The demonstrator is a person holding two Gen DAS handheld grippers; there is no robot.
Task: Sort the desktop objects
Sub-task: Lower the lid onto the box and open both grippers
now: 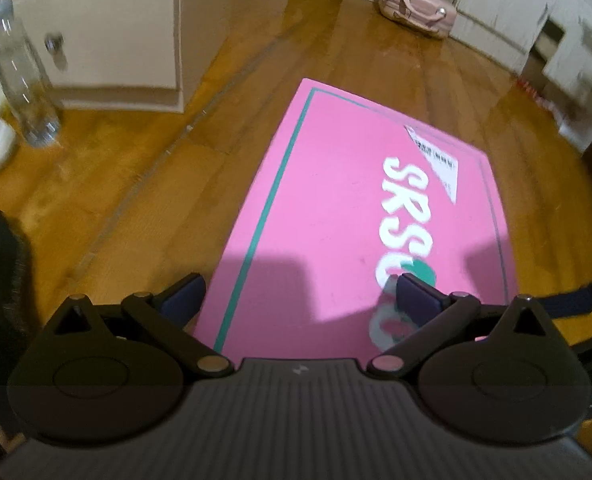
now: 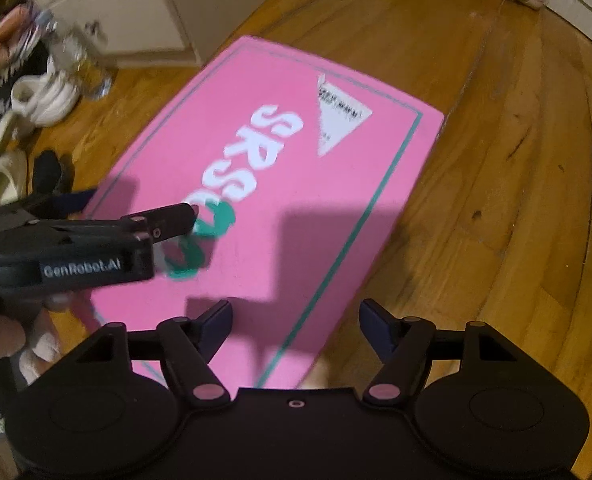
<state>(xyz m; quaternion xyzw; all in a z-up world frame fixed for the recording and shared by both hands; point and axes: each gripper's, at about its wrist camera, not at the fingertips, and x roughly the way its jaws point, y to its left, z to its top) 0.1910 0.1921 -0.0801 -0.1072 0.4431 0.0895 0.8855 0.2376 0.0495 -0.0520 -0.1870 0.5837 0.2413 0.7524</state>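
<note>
Both hand-held grippers hung empty above a pink box lying flat on a wooden floor. The left gripper had its jaws spread wide with nothing between them, poised over the near end of the lid beside the green letters. The right gripper was likewise open and carried nothing, straddling the box's near right edge, one finger over the lid and the other over the floor. The box's long axis ran away from both tools, its white lettering and a torn white label toward the far end. Nothing to sort lay on the lid. Candidate items sat off to the person's left: a clear plastic bottle standing near a white cabinet, and a heap of pale shoes beside it. By that layout the left gripper appeared the nearer one. A pink case rested well apart at the far wall.
</note>
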